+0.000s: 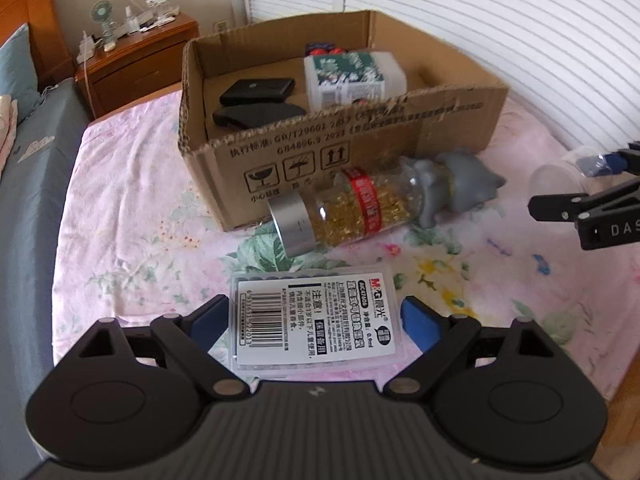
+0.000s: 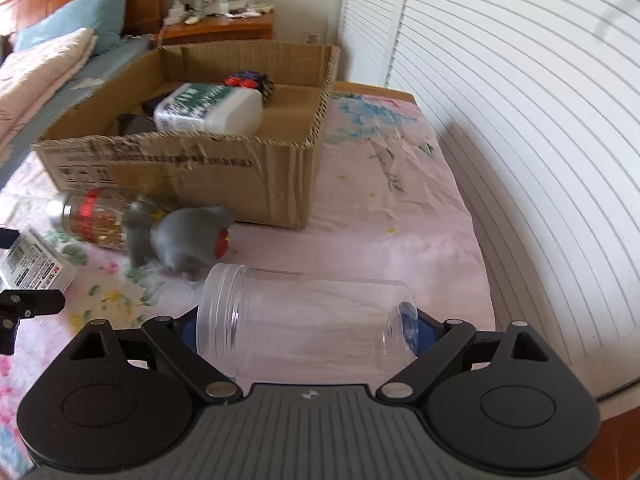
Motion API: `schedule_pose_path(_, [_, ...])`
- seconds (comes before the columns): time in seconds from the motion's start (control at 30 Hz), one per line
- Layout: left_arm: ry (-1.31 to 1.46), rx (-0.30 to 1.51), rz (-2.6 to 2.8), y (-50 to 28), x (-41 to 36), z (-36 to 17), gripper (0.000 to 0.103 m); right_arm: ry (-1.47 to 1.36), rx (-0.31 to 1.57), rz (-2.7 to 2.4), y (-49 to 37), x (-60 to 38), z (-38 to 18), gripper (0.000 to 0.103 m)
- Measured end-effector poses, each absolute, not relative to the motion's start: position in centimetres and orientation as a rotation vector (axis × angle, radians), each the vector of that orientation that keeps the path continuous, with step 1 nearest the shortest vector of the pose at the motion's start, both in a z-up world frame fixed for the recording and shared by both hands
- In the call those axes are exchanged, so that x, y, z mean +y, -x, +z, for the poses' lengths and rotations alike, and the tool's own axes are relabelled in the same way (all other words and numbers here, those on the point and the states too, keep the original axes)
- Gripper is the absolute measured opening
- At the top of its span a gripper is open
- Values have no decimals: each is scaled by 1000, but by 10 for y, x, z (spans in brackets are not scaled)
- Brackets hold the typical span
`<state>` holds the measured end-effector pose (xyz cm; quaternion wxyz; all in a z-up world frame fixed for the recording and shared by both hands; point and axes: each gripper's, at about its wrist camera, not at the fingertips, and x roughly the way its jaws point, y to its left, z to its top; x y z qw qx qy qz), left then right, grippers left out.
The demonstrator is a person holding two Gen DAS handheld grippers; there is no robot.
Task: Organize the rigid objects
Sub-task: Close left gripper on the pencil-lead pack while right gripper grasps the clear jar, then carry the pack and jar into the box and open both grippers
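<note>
Cardboard box sits open as the drop spot, left gripper pinching the labelled case, right gripper clamping the clear jar sideways, both seemingly bound there.

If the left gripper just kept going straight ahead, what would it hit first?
The left gripper already has the flat labelled case between its fingers. Carried straight on, that case would probably meet the lying bottle of gold bits first, then the cardboard box just behind it. Depth is hard to judge.
</note>
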<state>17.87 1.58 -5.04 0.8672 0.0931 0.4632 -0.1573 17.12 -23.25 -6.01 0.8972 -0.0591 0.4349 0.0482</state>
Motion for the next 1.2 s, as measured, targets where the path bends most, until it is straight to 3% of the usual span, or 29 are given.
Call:
schedule_pose_path(0.5, [-209,757,-372,-214,15,30,91,194,746,249,-170,-216,-2,95])
schedule_pose_path(0.87, [-177,776,-332,-271,10,15,92,210,717,252,-180,-210,11,95])
schedule_pose_path(1.2, [-167,725,-298,-237,33,13,102,234,713,283,-206,-198,17,95])
